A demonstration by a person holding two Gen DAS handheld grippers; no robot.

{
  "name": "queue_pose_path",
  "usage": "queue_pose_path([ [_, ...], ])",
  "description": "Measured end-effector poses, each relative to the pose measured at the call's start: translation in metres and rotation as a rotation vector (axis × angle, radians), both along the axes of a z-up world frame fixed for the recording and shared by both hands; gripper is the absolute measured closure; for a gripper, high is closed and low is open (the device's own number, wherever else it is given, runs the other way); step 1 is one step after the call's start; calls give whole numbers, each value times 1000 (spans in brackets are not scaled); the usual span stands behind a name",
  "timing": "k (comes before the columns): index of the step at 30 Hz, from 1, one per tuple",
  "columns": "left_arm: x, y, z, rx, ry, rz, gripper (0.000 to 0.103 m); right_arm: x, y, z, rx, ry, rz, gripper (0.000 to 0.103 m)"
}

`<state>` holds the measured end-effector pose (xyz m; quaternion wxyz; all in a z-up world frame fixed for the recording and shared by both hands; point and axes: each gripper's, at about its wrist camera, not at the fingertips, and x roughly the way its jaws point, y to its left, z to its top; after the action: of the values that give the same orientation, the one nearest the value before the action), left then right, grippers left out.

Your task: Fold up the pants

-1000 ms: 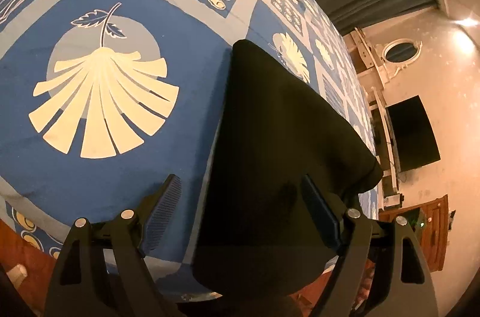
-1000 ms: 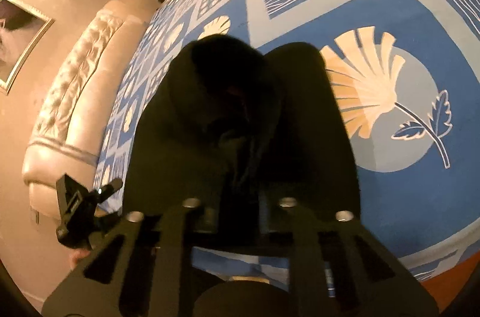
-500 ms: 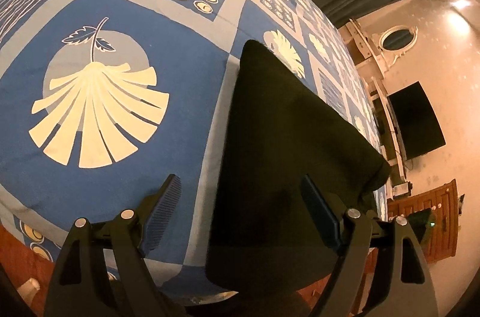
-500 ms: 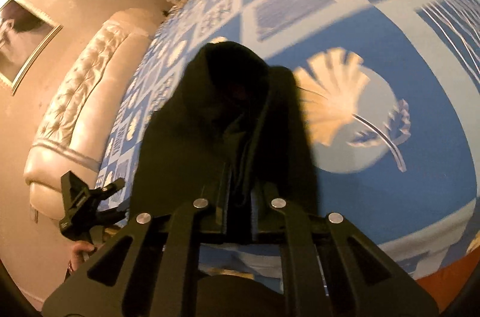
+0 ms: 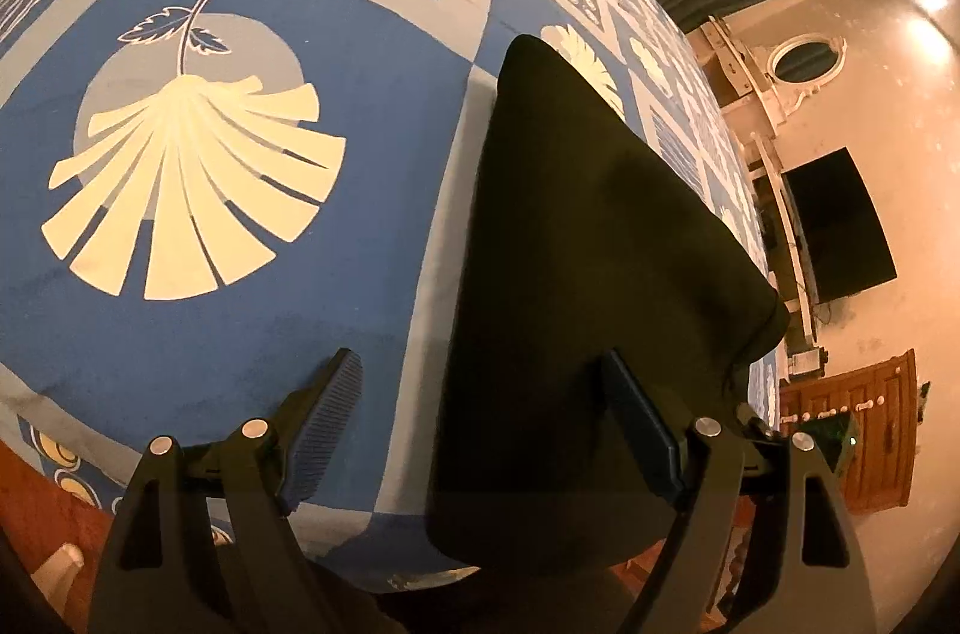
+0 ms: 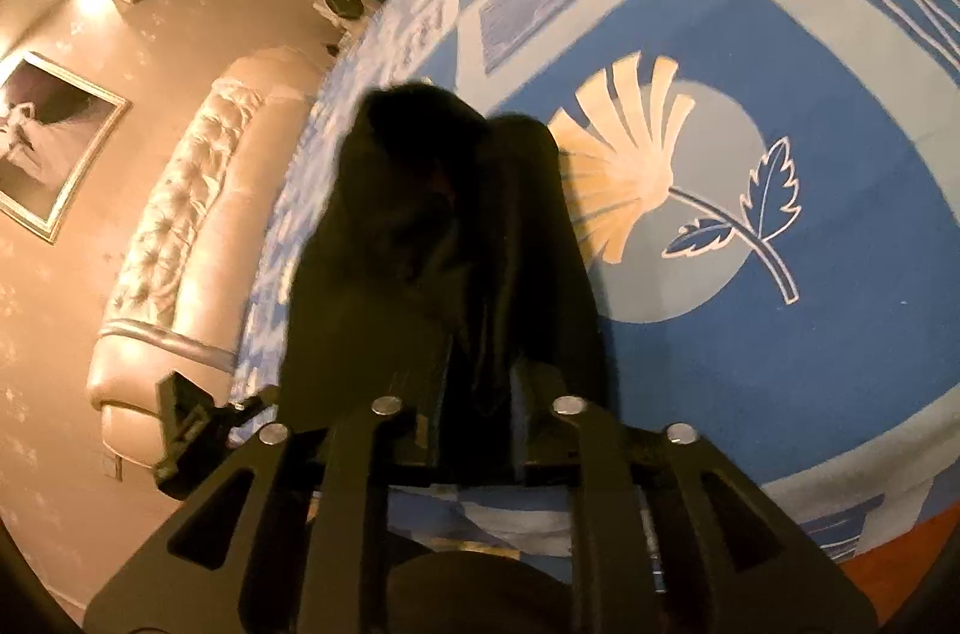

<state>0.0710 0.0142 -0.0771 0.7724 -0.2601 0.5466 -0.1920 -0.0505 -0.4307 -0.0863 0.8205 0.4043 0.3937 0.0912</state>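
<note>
The black pants (image 5: pixel 588 274) lie on a blue patterned bedspread (image 5: pixel 252 274), stretching away from me with their near end hanging over the bed's front edge. My left gripper (image 5: pixel 486 430) is open, its right finger over the pants' near end and its left finger over the bedspread. In the right wrist view the pants (image 6: pixel 420 226) rise in a bunched fold. My right gripper (image 6: pixel 477 394) is shut on that black fabric and holds it above the bedspread (image 6: pixel 780 334).
A cream tufted sofa (image 6: pixel 186 244) stands left of the bed. A dark TV (image 5: pixel 840 226), white shelving and a wooden cabinet (image 5: pixel 852 430) stand at the right wall. Red floor (image 5: pixel 36 502) shows below the bed's front edge. The other gripper (image 6: pixel 186 418) shows at lower left.
My right gripper has lifted and pulled the held fabric toward me, so the pants look narrower and more bunched. My left gripper stays open and has shifted slightly left of the pants.
</note>
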Motion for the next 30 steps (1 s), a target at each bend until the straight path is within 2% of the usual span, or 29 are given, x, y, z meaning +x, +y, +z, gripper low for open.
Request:
queue_pose_path([
  [1, 0, 2, 1, 0, 1, 1, 22, -5, -3, 3, 10, -15, -11, 56],
  [2, -1, 4, 2, 3, 0, 0, 22, -12, -10, 5, 16, -21, -32, 34],
  [3, -1, 5, 2, 10, -1, -2, 22, -15, -14, 5, 25, -19, -38, 27],
  [7, -3, 12, -3, -15, 46, -12, 22, -28, -33, -13, 111, 35, -107, 26],
  [9, -4, 9, -5, -6, 48, -29, 22, -27, -32, -27, 175, 59, -99, 26],
  [13, -8, 8, -3, 16, 18, -29, 22, -24, -24, -34, 223, 28, -70, 21],
  [15, -12, 12, -2, 14, 20, -8, 22, -20, -20, -43, 335, 16, -48, 21],
  [17, -15, 15, -3, -3, 35, -2, 22, -17, -17, -51, 394, 9, -49, 20],
  [19, -18, 18, -6, -45, 61, 10, 22, -14, -16, -56, 417, -1, -45, 20],
  [20, -19, 19, -8, -62, 73, 15, 22, -13, -15, -56, 411, -1, -40, 24],
  [21, -20, 19, -10, -78, 83, 15, 22, -13, -14, -56, 383, 9, -38, 38],
  [22, -20, 19, -11, -101, 93, 12, 22, -14, -14, -58, 353, 28, -40, 47],
  [23, -20, 18, -12, -128, 104, 9, 22, -15, -13, -59, 341, 36, -39, 56],
  [24, -20, 16, -12, -160, 115, 1, 22, -17, -14, -61, 348, 30, -37, 60],
  [27, -21, 4, -14, -261, 141, -75, 22, -19, -14, -63, 354, 22, -43, 62],
  [30, -21, -2, -16, -221, 140, -105, 22, -20, -14, -64, 356, 18, -42, 63],
])
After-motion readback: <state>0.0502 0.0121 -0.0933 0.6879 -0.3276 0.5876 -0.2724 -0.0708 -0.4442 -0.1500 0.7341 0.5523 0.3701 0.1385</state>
